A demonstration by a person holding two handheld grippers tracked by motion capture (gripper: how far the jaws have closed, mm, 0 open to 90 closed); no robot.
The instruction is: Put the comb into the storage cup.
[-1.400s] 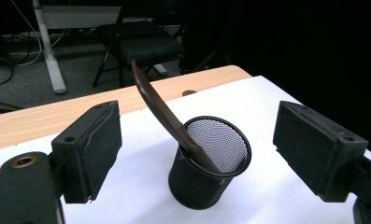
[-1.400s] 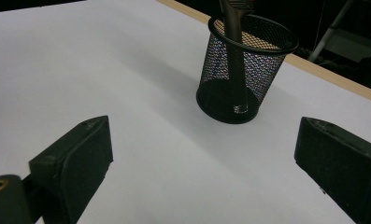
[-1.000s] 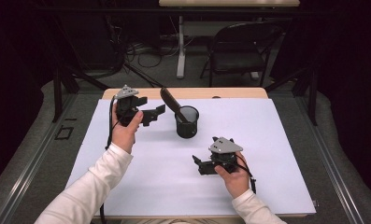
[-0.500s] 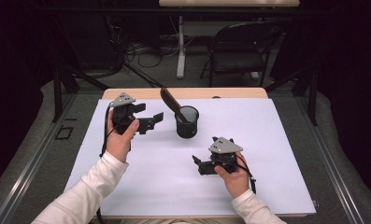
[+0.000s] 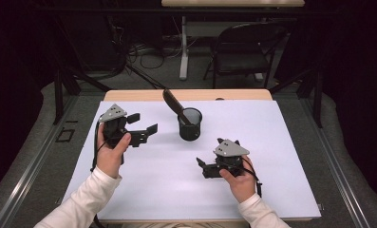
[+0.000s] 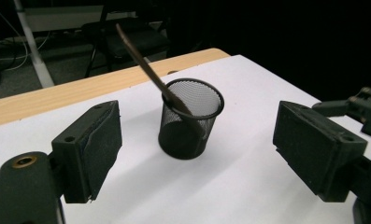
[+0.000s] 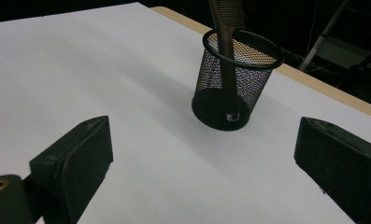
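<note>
A black mesh cup [image 5: 190, 125] stands on the white sheet behind the table's middle. A long dark brown comb [image 5: 173, 101] stands in it and leans out to the back left. My left gripper [image 5: 143, 124] hovers to the left of the cup, a short gap away, open with nothing between its pads. In the left gripper view the cup [image 6: 190, 120] and the comb [image 6: 140, 55] lie ahead, between the spread jaws. My right gripper [image 5: 201, 167] rests low at the front right of the cup, open and empty. In the right gripper view the cup [image 7: 237, 80] stands ahead.
A white sheet [image 5: 271, 142] covers most of the wooden table [image 5: 129, 95], whose far edge shows bare. A folding chair [image 5: 245, 52] and cables stand on the floor behind the table. Metal rails run along both sides.
My left gripper has drawn back from the cup, moving left and toward the near edge, still open. The right gripper, the cup and the comb have not moved.
</note>
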